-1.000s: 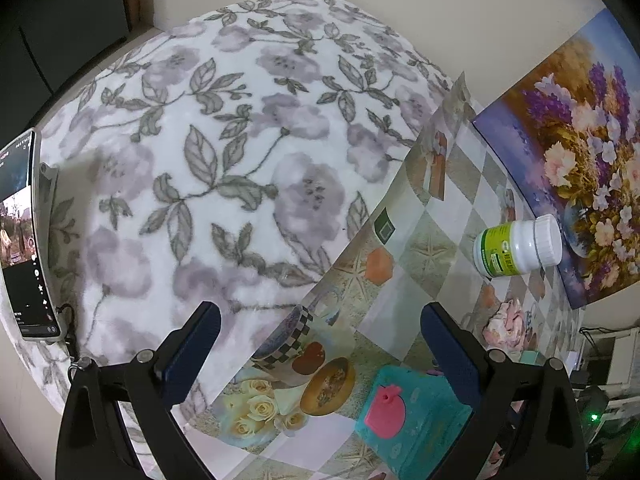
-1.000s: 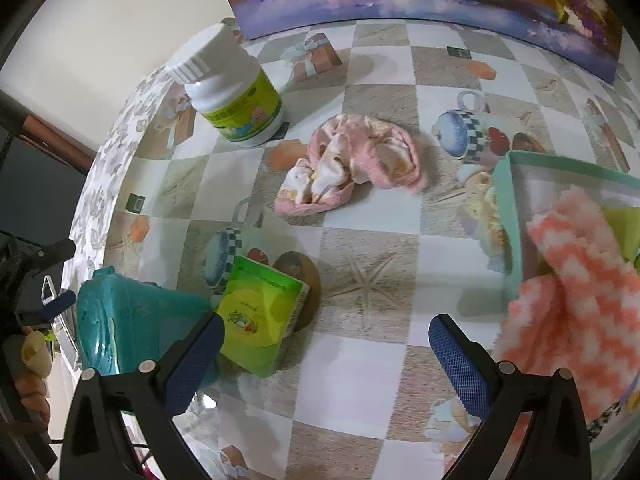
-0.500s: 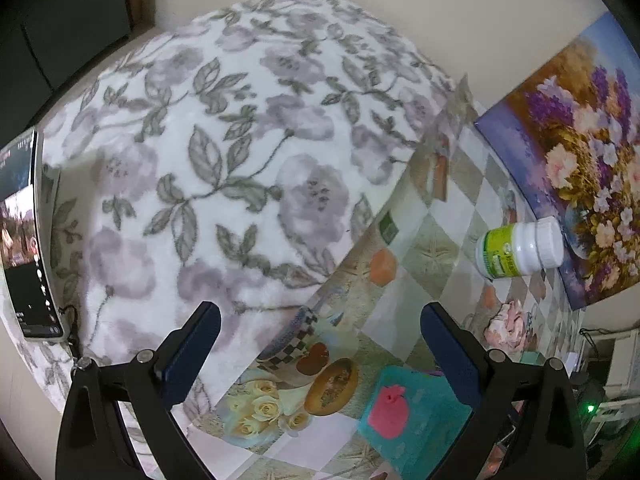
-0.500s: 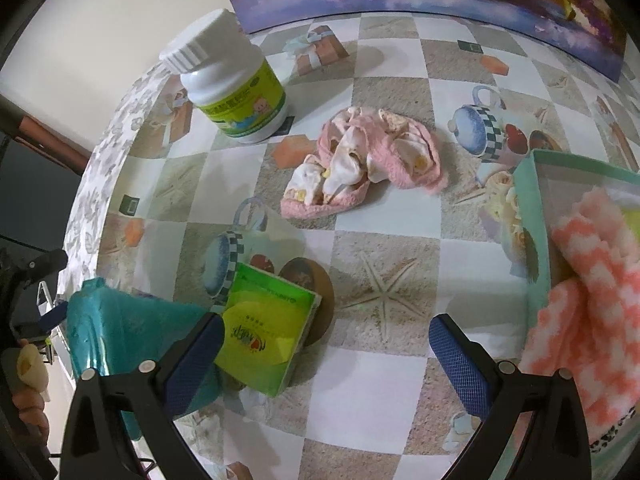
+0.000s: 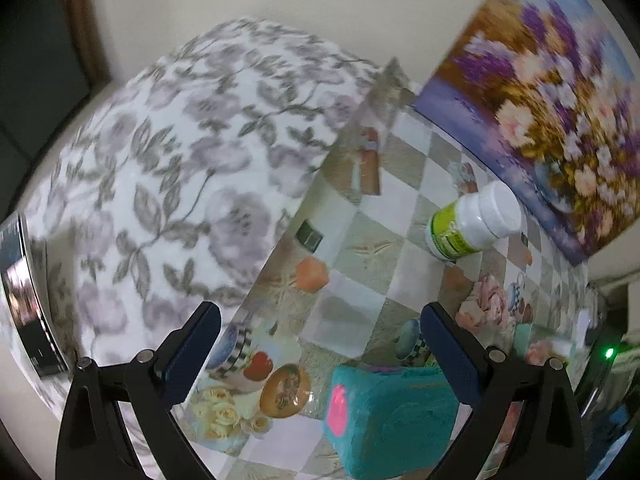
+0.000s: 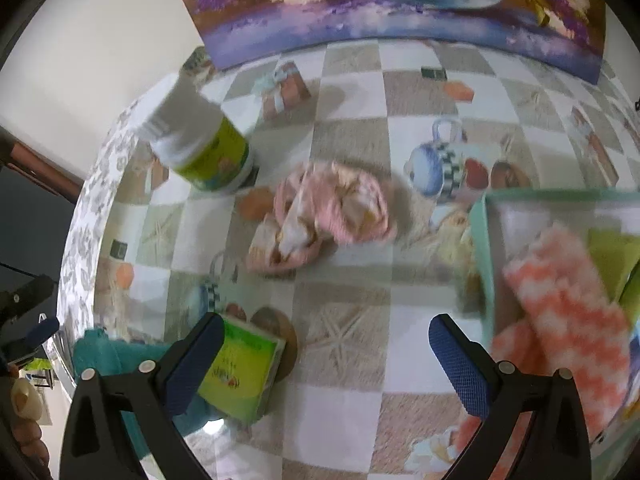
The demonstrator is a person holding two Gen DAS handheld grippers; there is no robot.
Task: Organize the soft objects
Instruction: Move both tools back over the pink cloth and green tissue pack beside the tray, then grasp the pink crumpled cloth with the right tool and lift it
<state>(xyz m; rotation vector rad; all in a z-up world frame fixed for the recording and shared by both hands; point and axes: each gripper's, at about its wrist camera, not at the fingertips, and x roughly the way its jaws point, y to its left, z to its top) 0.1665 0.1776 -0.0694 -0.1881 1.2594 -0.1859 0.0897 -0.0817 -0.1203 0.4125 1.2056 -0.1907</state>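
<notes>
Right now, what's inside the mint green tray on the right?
An orange-and-white zigzag cloth spills over the mint green tray's near edge, a yellow-green cloth behind it. The floor beneath is covered.

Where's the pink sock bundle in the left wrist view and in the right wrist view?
Left wrist: pink sock bundle at right of centre, below the white bottle.
Right wrist: pink sock bundle at centre, right of the bottle.
Shared landmark: the white bottle.
</notes>
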